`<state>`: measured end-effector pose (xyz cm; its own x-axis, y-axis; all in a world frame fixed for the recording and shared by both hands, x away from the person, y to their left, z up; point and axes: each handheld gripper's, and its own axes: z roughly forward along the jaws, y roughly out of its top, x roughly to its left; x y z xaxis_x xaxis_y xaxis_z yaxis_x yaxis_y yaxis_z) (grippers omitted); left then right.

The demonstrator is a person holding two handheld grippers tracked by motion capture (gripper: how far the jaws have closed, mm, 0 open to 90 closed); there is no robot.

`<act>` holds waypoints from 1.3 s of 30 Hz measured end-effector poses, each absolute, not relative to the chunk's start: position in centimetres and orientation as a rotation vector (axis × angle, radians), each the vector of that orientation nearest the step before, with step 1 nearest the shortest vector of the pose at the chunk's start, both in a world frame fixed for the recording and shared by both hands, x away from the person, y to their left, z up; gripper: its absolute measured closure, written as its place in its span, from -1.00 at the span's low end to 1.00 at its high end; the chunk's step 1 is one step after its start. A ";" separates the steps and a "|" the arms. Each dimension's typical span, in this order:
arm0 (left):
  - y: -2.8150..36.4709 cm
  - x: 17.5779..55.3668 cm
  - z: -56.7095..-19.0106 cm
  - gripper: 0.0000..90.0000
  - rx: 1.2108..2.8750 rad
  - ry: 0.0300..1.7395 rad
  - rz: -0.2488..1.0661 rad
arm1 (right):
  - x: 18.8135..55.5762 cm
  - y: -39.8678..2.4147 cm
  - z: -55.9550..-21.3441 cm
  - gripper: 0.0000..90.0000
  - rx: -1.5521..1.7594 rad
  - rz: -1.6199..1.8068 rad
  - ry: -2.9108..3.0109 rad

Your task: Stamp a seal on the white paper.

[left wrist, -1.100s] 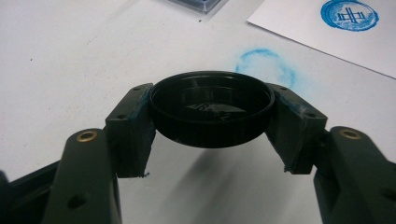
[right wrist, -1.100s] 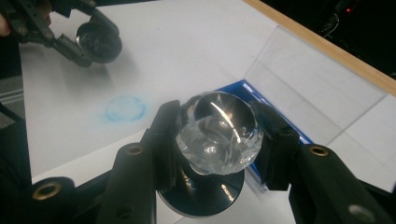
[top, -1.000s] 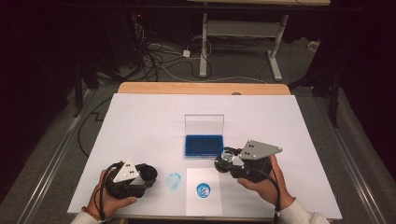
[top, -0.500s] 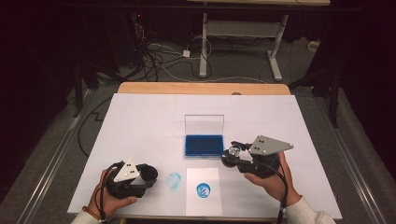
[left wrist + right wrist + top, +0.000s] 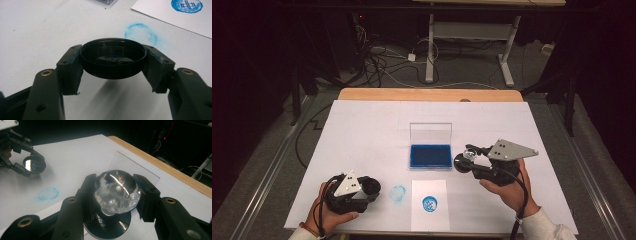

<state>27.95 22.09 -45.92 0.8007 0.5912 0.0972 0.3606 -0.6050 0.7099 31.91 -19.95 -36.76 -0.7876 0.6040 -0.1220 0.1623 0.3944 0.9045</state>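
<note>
Now the right gripper (image 5: 465,161), fingers clamped on the clear knob of a round stamp (image 5: 117,191), has moved from beside the paper sheet (image 5: 430,205) up and right, level with the open blue ink pad (image 5: 429,155) and just beside its right edge; likely re-inking comes next, a judgement only. Left gripper (image 5: 113,58) stays low at the worktop's (image 5: 372,130) near left, fingers closed on a black round cap (image 5: 113,57). One blue print (image 5: 429,204) on the sheet, a faint blue ring (image 5: 397,193) on the worktop beside it. Stamp face hidden, ink state unclear.
</note>
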 end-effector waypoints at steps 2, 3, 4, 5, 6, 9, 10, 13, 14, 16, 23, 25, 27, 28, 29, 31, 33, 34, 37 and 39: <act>22.0 27.9 -45.9 -0.19 2.280 0.691 0.425 | 32.0 -20.1 -36.6 0.26 0.666 1.378 2.210; 21.9 27.9 -45.9 -0.19 2.281 0.686 0.424 | 32.0 -20.2 -36.5 0.26 0.666 1.382 2.206; 21.9 27.9 -45.9 -0.19 2.282 0.684 0.425 | 32.0 -20.2 -36.4 0.26 0.667 1.389 2.203; 21.9 27.8 -45.9 -0.19 2.282 0.683 0.423 | 32.0 -20.2 -36.4 0.26 0.669 1.391 2.201; 21.8 27.8 -45.8 -0.19 2.280 0.681 0.420 | 32.1 -20.2 -36.3 0.26 0.666 1.394 2.198; 21.6 27.9 -45.6 -0.19 2.268 0.671 0.415 | 32.1 -20.0 -36.2 0.26 0.664 1.411 2.196; 21.5 28.0 -45.5 -0.19 2.267 0.666 0.417 | 32.1 -19.9 -36.2 0.26 0.662 1.411 2.198; 21.0 28.3 -45.3 -0.18 2.256 0.655 0.405 | 32.0 -19.7 -36.1 0.26 0.651 1.419 2.197; 20.8 28.4 -45.2 -0.19 2.257 0.650 0.404 | 31.9 -19.6 -36.0 0.26 0.649 1.425 2.197; 20.3 28.5 -45.2 -0.19 2.260 0.634 0.403 | 31.9 -19.5 -35.8 0.26 0.643 1.434 2.191; 19.2 28.9 -44.9 -0.19 2.263 0.593 0.413 | 31.9 -19.1 -35.4 0.26 0.636 1.443 2.189; 19.0 29.1 -44.9 -0.19 2.269 0.590 0.415 | 31.9 -19.1 -35.4 0.26 0.633 1.446 2.189; 18.9 29.4 -44.8 -0.19 2.264 0.589 0.418 | 32.0 -19.1 -35.3 0.26 0.635 1.446 2.184; 18.8 29.6 -44.7 -0.19 2.262 0.591 0.418 | 32.0 -19.1 -35.3 0.26 0.637 1.447 2.184; 18.8 29.8 -44.7 -0.19 2.263 0.587 0.420 | 32.0 -19.1 -35.3 0.26 0.636 1.447 2.182; 18.5 30.1 -44.7 -0.19 2.267 0.585 0.422 | 32.1 -19.0 -35.2 0.26 0.634 1.445 2.181; 18.3 30.4 -44.7 -0.19 2.268 0.584 0.421 | 32.2 -18.9 -35.2 0.26 0.639 1.444 2.177; 18.2 30.6 -44.7 -0.19 2.268 0.585 0.420 | 32.3 -18.8 -35.2 0.26 0.643 1.444 2.177; 17.8 31.0 -44.6 -0.19 2.267 0.580 0.419 | 32.7 -18.7 -35.2 0.26 0.645 1.443 2.177; 17.4 31.3 -44.6 -0.19 2.263 0.576 0.412 | 32.9 -18.5 -35.2 0.26 0.647 1.447 2.179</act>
